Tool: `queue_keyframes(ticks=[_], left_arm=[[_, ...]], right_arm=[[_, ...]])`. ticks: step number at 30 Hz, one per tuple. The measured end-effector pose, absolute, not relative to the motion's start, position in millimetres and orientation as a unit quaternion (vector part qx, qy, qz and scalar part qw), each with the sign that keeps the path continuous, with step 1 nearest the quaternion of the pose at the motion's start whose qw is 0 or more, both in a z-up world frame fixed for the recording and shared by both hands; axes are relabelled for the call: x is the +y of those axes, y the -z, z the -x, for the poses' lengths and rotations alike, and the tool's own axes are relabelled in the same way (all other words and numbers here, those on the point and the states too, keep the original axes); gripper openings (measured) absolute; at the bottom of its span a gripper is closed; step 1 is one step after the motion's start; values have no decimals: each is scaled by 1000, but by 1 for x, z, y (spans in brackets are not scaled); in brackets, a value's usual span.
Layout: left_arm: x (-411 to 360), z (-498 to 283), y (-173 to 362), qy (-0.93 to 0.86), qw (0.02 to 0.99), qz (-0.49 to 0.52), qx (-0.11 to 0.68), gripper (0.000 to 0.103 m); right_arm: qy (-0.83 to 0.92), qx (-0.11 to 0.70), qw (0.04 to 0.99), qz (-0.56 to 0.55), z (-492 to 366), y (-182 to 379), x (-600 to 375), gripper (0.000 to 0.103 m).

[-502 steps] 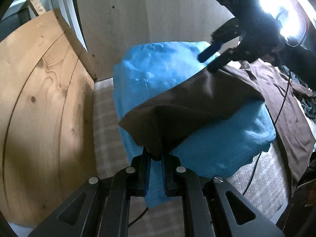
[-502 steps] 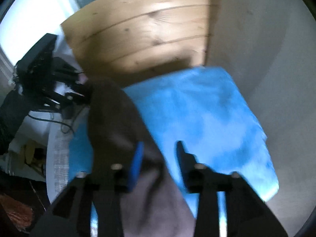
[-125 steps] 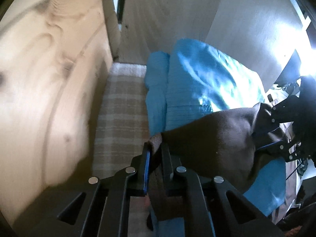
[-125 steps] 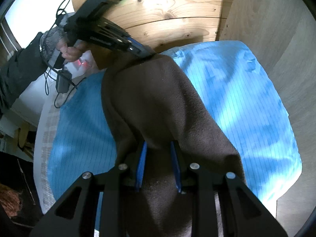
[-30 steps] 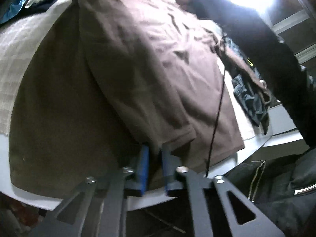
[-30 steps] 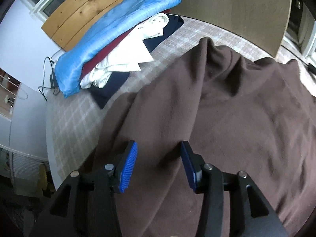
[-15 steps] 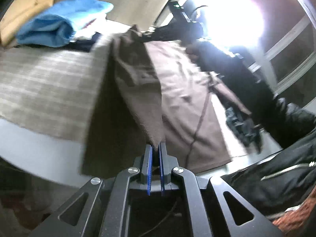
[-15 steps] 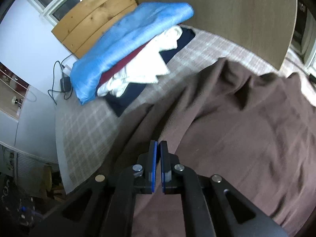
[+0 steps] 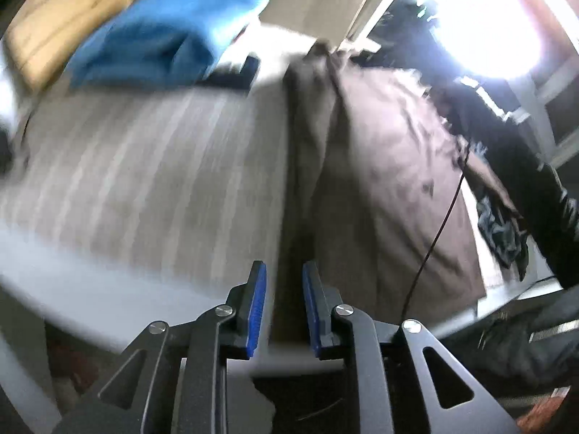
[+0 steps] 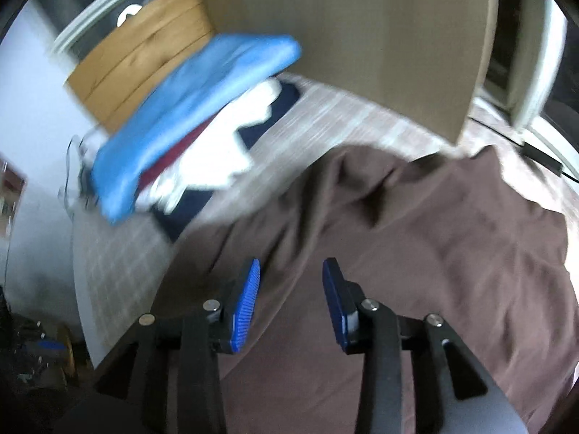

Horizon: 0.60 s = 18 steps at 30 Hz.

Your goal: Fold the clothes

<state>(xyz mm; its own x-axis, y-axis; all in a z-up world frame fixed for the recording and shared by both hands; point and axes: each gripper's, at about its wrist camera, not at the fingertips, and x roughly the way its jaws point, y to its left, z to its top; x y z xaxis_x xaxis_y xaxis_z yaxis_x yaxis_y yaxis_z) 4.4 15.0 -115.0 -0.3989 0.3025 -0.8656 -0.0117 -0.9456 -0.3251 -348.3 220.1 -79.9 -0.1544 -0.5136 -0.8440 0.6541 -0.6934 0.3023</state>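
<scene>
Both sets of jaws have just been opening and neither pinches cloth now: my left gripper [image 9: 284,303] stands slightly apart over the near hem, my right gripper [image 10: 291,298] wider, above the far part. Brown garment [image 10: 416,253] lies spread on the checked bedcover [image 9: 144,181], filling 3 to 6 o'clock in the right wrist view, with a raised ridge running toward 12 in the left view. Folded pile with the blue top piece [image 10: 188,115] sits at 10 o'clock, well apart. Frames are blurred, so I think the fold edge is loose, not flat. Next I'd regrip both corners of one edge, keep tension even, then lay it down slowly.
</scene>
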Motion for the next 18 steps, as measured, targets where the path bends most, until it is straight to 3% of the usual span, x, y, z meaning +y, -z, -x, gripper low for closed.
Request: queue_keyframes(ticks=[7, 14, 16, 18], left_arm=[[49, 152, 139, -838, 121, 524, -92, 28], [54, 223, 182, -817, 133, 545, -133, 30], [49, 233, 188, -813, 145, 538, -173, 20], [49, 235, 189, -816, 155, 529, -176, 4]], right_arm=[[750, 2, 366, -552, 398, 98, 205, 36], [733, 6, 363, -575, 408, 115, 185, 36], [730, -1, 369, -575, 409, 117, 180, 35], [729, -3, 379, -570, 407, 116, 175, 20]])
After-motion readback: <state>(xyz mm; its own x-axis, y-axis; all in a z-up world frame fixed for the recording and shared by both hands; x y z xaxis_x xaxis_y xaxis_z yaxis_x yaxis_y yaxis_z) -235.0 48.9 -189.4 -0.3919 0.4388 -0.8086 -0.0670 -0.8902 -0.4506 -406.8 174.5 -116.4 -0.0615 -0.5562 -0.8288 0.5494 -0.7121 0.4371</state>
